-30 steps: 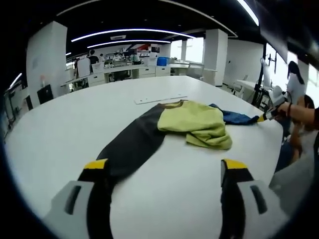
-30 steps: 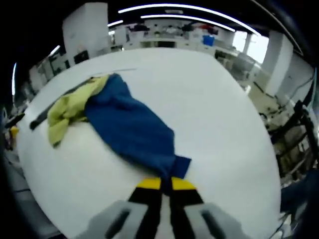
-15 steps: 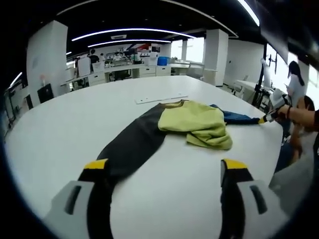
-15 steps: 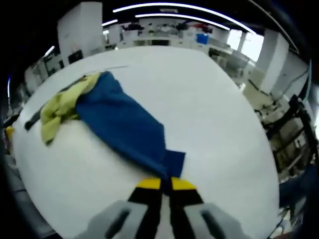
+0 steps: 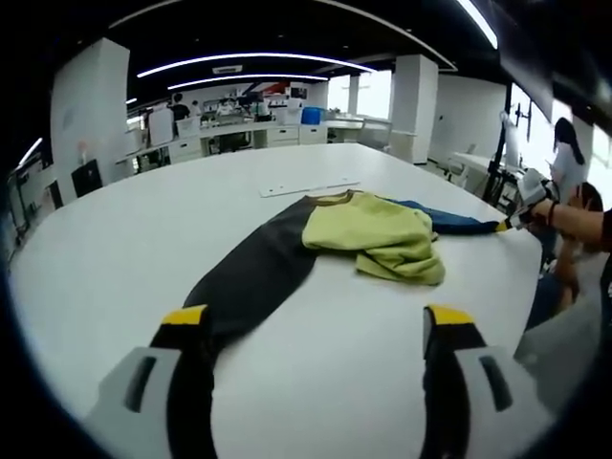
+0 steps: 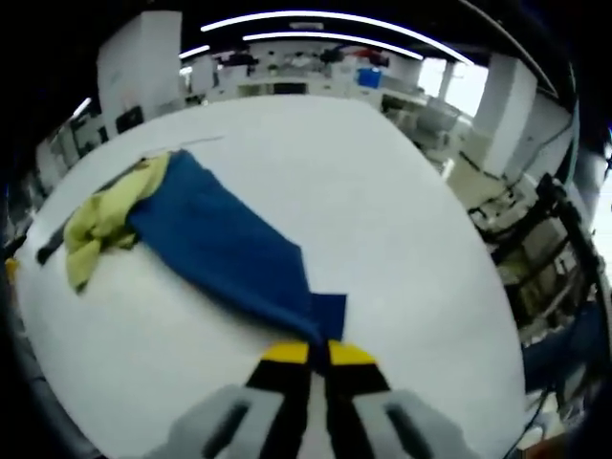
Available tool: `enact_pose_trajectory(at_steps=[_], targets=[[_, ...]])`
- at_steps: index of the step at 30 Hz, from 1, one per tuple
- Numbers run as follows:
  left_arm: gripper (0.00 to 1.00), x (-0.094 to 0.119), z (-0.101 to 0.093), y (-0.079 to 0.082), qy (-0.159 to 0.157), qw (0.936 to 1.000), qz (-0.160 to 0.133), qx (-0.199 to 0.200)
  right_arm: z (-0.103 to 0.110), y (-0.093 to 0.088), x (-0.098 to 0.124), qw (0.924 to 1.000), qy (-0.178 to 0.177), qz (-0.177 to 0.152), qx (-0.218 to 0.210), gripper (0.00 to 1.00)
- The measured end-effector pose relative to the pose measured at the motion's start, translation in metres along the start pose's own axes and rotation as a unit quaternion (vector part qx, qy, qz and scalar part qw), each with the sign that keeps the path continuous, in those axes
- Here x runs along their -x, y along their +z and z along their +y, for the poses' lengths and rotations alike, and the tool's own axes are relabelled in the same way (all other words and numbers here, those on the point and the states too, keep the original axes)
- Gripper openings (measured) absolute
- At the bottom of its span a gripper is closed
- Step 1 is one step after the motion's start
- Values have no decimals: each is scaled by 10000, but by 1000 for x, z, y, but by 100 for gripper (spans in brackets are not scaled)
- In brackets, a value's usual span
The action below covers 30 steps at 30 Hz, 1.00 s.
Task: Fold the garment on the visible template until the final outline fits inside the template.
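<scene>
In the left gripper view, the left gripper (image 5: 311, 330) stood spread wide over the white table (image 5: 115, 239); the garment (image 5: 368, 234) lay beyond it, its black sleeve (image 5: 239, 282) running under the left jaw, its end hidden. In the right gripper view, the right gripper (image 6: 318, 354) was pinching the blue sleeve (image 6: 225, 253); the cuff was partly covered.

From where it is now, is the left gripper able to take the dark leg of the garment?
Probably yes. The left gripper is open, and the dark leg lies flat on the table, its end by one jaw, with nothing lying between. The right gripper pinches the blue leg far away.
</scene>
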<state>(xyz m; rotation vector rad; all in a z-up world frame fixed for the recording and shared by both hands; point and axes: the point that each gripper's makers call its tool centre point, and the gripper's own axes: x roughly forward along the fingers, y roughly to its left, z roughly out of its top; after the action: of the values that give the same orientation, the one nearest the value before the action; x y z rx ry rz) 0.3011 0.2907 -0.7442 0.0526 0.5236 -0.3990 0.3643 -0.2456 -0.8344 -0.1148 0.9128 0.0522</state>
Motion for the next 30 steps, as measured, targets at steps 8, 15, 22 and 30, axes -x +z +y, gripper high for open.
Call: enact_pose_trajectory(at_steps=[8,15,22,30], targets=[[85,2,2,-3,-23,10000,53,2,-6,-2,-3,10000,-75,-8,-58,1],[80,0,0,-3,-83,10000,43,-1,-1,-3,0,9993,85,-32,-349,22],[72,-13,-10,5,-320,9994,-35,-146,14,8,14,9990,240,-200,-316,40],[62,-32,-25,13,-672,9973,-33,-286,61,39,27,9929,973,-553,-410,49]])
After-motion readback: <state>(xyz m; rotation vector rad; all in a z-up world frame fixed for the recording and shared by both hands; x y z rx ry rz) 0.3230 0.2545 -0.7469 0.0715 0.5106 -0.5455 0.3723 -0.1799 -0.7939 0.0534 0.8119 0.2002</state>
